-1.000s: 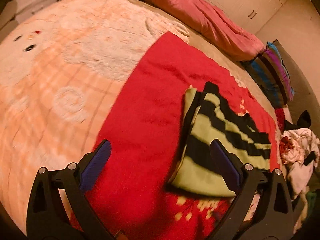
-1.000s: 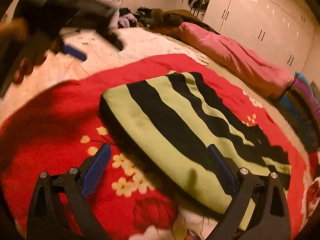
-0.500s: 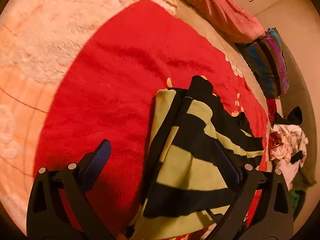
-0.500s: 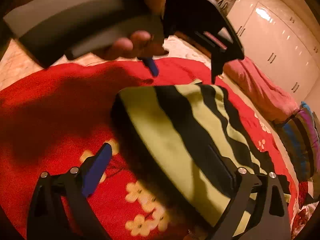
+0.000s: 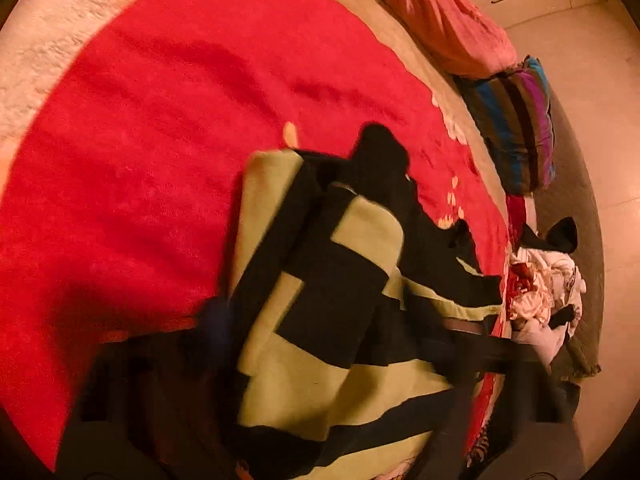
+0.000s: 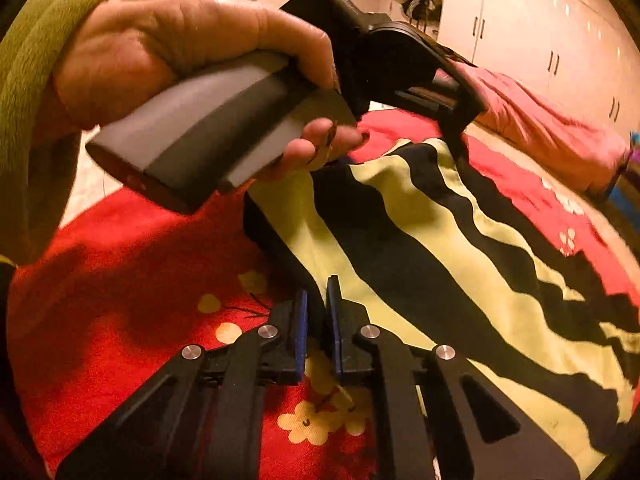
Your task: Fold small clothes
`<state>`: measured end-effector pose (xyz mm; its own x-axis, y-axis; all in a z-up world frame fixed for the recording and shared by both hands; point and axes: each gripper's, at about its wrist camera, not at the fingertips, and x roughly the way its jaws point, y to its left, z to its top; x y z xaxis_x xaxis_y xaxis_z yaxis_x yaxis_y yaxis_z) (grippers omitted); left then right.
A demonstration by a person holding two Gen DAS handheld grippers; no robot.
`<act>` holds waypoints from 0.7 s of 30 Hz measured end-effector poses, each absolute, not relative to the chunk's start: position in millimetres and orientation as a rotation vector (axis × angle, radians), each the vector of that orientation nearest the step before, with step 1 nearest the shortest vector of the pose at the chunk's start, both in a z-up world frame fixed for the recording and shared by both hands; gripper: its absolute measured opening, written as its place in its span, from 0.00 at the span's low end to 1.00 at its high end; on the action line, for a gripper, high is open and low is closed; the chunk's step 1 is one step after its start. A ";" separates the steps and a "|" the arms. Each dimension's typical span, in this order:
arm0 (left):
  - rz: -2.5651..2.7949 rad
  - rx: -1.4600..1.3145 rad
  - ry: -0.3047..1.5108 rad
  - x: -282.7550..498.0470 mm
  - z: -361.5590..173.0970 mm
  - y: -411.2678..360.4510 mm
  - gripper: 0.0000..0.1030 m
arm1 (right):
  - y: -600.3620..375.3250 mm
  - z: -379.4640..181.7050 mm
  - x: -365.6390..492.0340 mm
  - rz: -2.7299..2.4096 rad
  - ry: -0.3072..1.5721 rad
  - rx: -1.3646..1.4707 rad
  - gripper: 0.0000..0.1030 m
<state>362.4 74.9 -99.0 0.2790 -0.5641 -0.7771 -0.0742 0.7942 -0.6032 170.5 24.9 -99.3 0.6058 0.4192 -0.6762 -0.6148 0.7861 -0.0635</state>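
One folded garment (image 6: 420,248), striped green and black, lies on a red flowered blanket (image 6: 120,280) on the bed, its long axis running from near left to far right. The right gripper (image 6: 318,320) has just closed, jaws pinching the garment's near edge. The left gripper (image 5: 328,344), blurred, has been closing astride the garment, its grip unclear; no writing is legible.

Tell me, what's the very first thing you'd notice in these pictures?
Probably the green-and-black striped folded garment, lying in the middle of the bright red flowered blanket on the bed. Next, the hand in a green sleeve looms large at the upper left of the right wrist view, gripping the grey-handled left gripper over the garment's far edge. At the bottom, the right gripper has just been closing, its blue pads pinched together at the garment's near edge.
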 end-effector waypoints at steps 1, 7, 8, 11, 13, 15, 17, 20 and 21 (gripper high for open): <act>-0.345 -0.573 1.266 361.5 -97.9 71.8 0.36 | 22.0 -97.5 171.8 0.611 0.701 -0.274 0.09; -0.393 -0.578 1.230 348.7 -77.6 67.2 0.09 | 5.4 -91.3 178.2 0.617 0.722 -0.154 0.07; -0.401 -0.577 1.220 345.9 -71.2 64.3 0.08 | 2.1 -90.1 177.1 0.615 0.724 -0.134 0.07; -0.437 -0.564 1.189 338.6 -48.9 48.7 0.08 | -12.3 -84.6 171.9 0.605 0.713 -0.075 0.07; -0.464 -0.554 1.171 332.2 -35.1 35.5 0.08 | -24.8 -79.1 168.2 0.593 0.706 -0.029 0.07; -0.501 -0.544 1.151 325.7 -19.3 15.8 0.08 | -37.5 -69.4 160.7 0.576 0.684 -0.002 0.07; -0.535 -0.552 1.136 320.1 -7.4 -4.6 0.08 | -50.4 -60.8 152.4 0.563 0.662 0.026 0.06; -0.585 -0.563 1.126 311.2 4.8 -38.1 0.08 | -79.8 -46.6 142.7 0.530 0.635 0.091 0.06; -0.602 -0.565 1.128 310.1 7.5 -50.0 0.08 | -89.9 -44.0 140.9 0.521 0.633 0.116 0.06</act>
